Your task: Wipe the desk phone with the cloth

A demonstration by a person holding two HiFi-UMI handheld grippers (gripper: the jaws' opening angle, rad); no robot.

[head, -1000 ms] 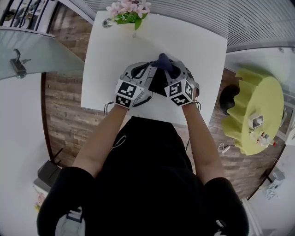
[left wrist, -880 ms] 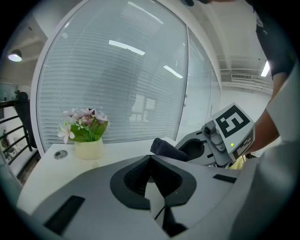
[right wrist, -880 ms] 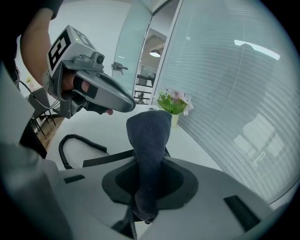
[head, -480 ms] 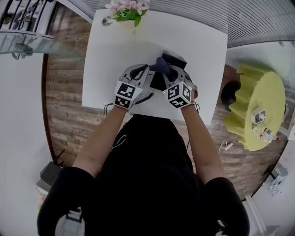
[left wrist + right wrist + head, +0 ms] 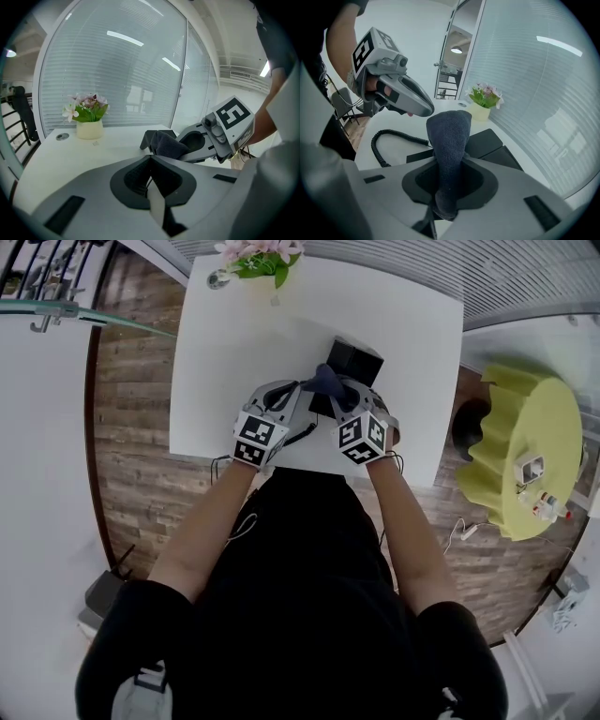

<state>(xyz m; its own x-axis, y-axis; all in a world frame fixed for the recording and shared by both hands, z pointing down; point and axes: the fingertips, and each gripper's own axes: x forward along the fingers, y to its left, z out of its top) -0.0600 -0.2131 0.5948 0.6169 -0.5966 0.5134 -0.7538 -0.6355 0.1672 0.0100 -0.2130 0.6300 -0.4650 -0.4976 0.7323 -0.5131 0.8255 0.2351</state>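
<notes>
right gripper (image 5: pixel 448 176) pinching the cloth (image 5: pixel 450 133) right over the desk phone (image 5: pixel 488 141); left gripper (image 5: pixel 151 164) pressed together, just beside the phone

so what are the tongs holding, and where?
The right tongs pinch the cloth by its lower end; the left tongs are shut, empty.

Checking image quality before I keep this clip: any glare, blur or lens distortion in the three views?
Head view: sharp and evenly lit, table edges bowed by the wide lens. Left gripper view: bright light streaks glare across the blinds, corners dark. Right gripper view: cloth crisp, corners vignetted.
</notes>
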